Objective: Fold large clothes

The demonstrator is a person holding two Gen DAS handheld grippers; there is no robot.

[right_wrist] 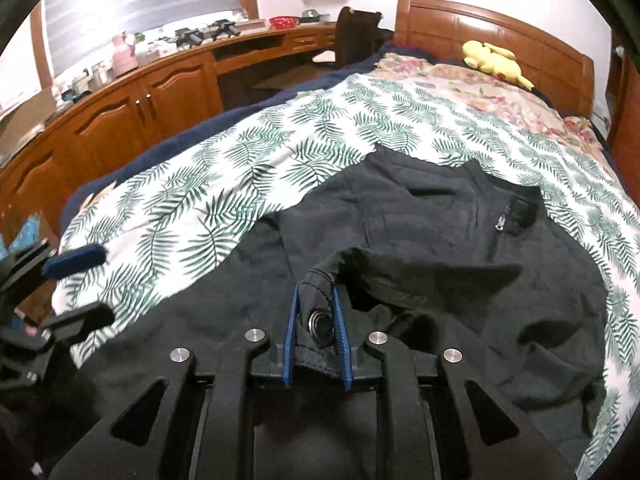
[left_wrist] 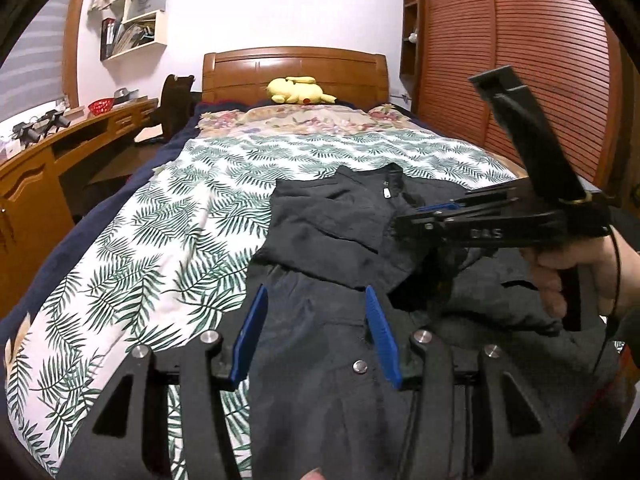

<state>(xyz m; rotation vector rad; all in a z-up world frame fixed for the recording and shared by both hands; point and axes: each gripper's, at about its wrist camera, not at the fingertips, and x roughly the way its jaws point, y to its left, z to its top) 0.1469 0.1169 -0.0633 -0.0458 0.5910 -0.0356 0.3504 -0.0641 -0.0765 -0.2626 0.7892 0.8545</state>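
Bedroom, bed (left_wrist: 132,248) with leaf-print cover as work surface. Dark jacket (left_wrist: 340,216) lies on the right half of the cover, long axis running near to far, collar and zip pull at the far end, hem end near, under both grippers. One sleeve is already laid across the chest. Right gripper (right_wrist: 316,312) is clamped on a cuff (right_wrist: 320,280) with a snap button, pads pressing the cloth from both sides; cuff sits raised off the jacket body, which lies ahead and to the right of it. Left gripper (left_wrist: 316,300) hovers over the near left part of the jacket, jaws apart, nothing between them. Judgement: right hand is the working one; the sleeve likely needs carrying far and across toward the chest.
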